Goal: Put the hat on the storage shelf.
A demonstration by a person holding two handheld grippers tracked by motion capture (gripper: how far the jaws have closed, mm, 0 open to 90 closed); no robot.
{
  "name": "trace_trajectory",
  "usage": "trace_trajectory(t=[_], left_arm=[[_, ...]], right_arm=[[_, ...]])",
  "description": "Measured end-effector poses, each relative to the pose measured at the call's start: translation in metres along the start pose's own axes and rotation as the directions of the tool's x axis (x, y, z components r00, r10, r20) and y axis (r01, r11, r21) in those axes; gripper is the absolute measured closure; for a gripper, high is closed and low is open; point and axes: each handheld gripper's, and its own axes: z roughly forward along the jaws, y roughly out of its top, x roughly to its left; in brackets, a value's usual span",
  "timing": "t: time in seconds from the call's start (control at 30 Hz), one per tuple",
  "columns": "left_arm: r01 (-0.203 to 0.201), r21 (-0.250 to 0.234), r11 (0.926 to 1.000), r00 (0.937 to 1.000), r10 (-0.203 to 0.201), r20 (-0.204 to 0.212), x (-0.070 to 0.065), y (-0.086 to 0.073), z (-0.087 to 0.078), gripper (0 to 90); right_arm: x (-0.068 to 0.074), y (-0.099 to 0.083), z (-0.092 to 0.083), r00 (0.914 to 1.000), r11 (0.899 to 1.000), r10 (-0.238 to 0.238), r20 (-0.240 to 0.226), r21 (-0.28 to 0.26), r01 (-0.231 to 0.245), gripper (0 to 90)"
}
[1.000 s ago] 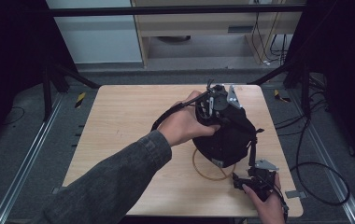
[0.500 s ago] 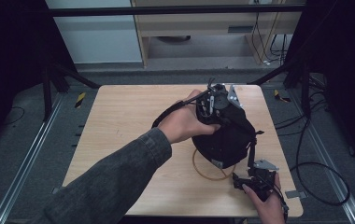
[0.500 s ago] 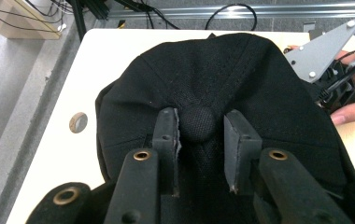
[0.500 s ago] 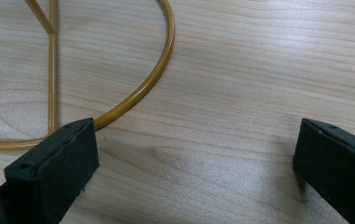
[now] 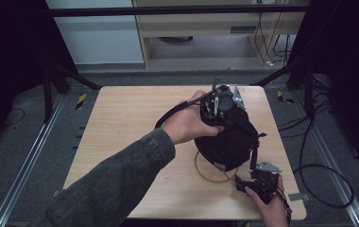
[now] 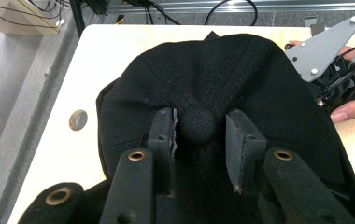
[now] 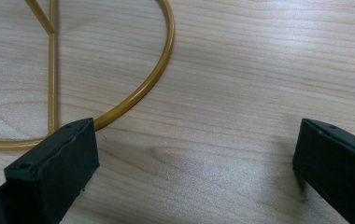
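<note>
A black cap [image 5: 229, 137] sits on a gold wire stand whose base ring [image 5: 206, 175] lies on the table. My left gripper [image 5: 222, 101] is at the cap's top. In the left gripper view the cap [image 6: 203, 70] spreads under the jaws, and my left gripper [image 6: 199, 116] stands open, with its jaws on either side of the top button [image 6: 199, 125]. My right gripper [image 5: 248, 182] rests low on the table at the front right, by the stand's ring. In its own view the right gripper [image 7: 194, 140] is wide open over bare wood, its left jaw just over the gold ring [image 7: 159, 74].
The light wooden table [image 5: 121, 123] has free room on its left half. A small brown ring [image 6: 77, 120] marks the tabletop beside the cap. The right gripper's grey plate [image 6: 325, 44] and the hand holding it show beyond the cap. Cables [image 5: 319, 175] trail off the right edge.
The left hand and gripper have shifted slightly on top of the cap. The right gripper has stayed put.
</note>
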Motion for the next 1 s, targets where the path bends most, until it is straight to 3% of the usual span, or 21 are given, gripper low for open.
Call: trace_trajectory(t=[0.37, 0.5, 0.53, 0.73, 1.0], left_arm=[[-0.002, -0.012, 0.9999, 0.9997, 0.002, -0.023, -0.0020, -0.0048, 0.0044, 49.7], [-0.002, -0.029, 0.9996, 0.9995, 0.001, -0.033, -0.0022, -0.0045, 0.0051, 36.0], [-0.001, -0.031, 0.9995, 0.9994, 0.000, -0.034, -0.0025, -0.0045, 0.0055, 36.0], [0.020, -0.047, 0.9987, 0.9997, -0.021, -0.011, -0.0064, -0.0063, 0.0105, 13.2], [0.032, -0.100, 0.9945, 0.9994, -0.033, -0.013, -0.0099, -0.0086, 0.0028, 7.0]], right_arm=[[0.0000, 0.0000, -0.0001, 1.0000, 1.000, 0.000, 0.002, 0.000, 0.000, 0.4], [0.0000, 0.0000, 0.0000, 1.0000, 1.000, 0.001, 0.001, 0.000, -0.001, 0.4], [0.0000, 0.0000, 0.0000, 1.0000, 1.000, 0.001, 0.001, 0.000, -0.001, 0.4], [0.0000, 0.0000, 0.0000, 1.0000, 1.000, 0.001, 0.001, 0.000, -0.001, 0.4], [-0.0004, 0.0005, 0.0006, 0.9999, 1.000, -0.011, -0.001, -0.003, 0.011, 0.4]])
